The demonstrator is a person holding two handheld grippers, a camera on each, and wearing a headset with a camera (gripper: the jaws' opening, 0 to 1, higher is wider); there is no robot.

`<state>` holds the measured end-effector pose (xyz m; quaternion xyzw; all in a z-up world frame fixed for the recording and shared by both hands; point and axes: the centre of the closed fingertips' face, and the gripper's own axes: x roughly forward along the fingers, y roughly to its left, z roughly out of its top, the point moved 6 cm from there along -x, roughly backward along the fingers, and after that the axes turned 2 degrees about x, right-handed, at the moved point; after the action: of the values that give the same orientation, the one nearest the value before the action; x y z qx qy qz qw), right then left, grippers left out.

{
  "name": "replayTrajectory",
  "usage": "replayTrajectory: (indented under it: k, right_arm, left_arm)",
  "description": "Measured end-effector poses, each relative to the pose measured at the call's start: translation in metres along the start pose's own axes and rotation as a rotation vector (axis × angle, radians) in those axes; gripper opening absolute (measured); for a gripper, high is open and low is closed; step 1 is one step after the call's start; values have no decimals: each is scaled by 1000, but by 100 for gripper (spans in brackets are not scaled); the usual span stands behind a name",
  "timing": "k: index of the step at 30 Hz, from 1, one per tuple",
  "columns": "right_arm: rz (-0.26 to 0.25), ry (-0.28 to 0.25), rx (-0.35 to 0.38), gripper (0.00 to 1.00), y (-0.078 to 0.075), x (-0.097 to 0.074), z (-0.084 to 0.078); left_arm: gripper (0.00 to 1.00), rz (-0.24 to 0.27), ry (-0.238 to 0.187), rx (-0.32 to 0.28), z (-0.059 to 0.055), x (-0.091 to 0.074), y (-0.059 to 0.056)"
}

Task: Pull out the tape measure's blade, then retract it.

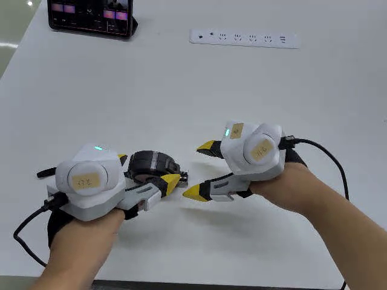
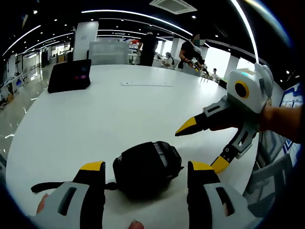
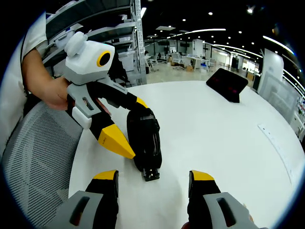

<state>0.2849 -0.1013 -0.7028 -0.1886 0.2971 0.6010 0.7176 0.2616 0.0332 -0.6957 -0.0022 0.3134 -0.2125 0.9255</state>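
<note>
smooth white tabletop [image 1: 181, 78] under the black rubber-cased tape measure [image 1: 152, 164]: if the case isn't clamped, it could skid or twist when you pull. your left gripper [image 1: 148, 170] comes in level and straddles it, jaws near both sides; can't tell if pinching. right gripper [image 1: 199, 170] sits just right of it, jaws wide apart, empty, pointing at it. small blade tab [image 3: 151, 175]: a shallow bite could slip.

White table [image 1: 181, 78] — a dark tablet [image 1: 91, 15] stands at upper left, a white power strip [image 1: 245, 38] lies at top centre.
</note>
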Motion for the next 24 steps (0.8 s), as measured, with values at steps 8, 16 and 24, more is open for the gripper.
replayTrajectory:
  k: [8,16,24]
  right_arm:
    - [-29,-31,23,67,2,-10,0]
    - [-55,-64,57,70,2,-23,1]
    - [-73,-64,65,71,3,-33,-2]
  left_arm:
    - [68,-29,-11,62,5,-8,0]
    - [70,-38,-14,99,9,-16,4]
    - [74,-42,-11,121,10,-25,7]
